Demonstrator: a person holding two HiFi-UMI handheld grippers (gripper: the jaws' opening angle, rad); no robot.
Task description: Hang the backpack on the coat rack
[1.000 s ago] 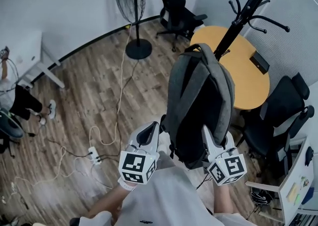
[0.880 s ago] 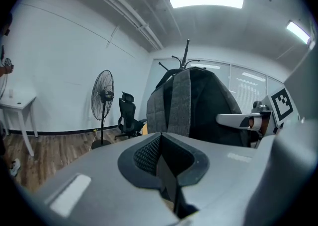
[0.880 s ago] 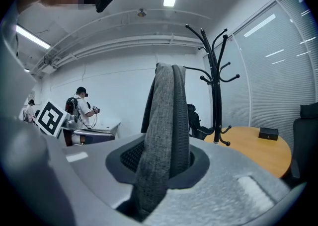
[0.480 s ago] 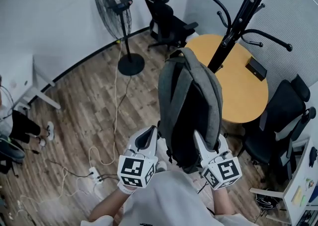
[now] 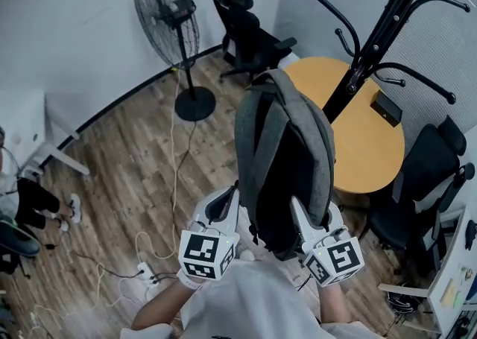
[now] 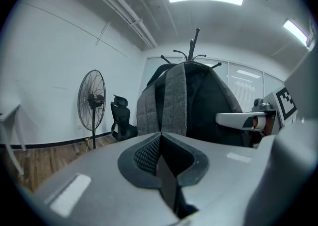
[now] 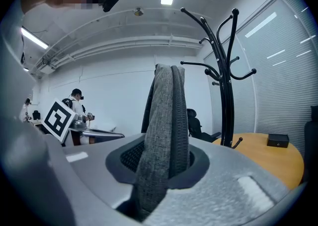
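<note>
A grey and black backpack hangs upright in the air between my two grippers, its top loop uppermost. My left gripper is at its lower left edge, shut on what looks like a thin black strap; the pack's back fills the left gripper view just ahead. On the lower right, my right gripper is shut on a grey shoulder strap, which runs up out of the jaws. The black coat rack stands beyond the pack to the right, its curved hooks bare.
A round wooden table sits at the rack's foot, with a black office chair to its right. A standing fan and another chair are by the far wall. Cables and a power strip lie on the floor. A person is at left.
Both grippers have carried the backpack forward, towards the table and the coat rack. The rack now stands larger and closer. Both grips look the same.
</note>
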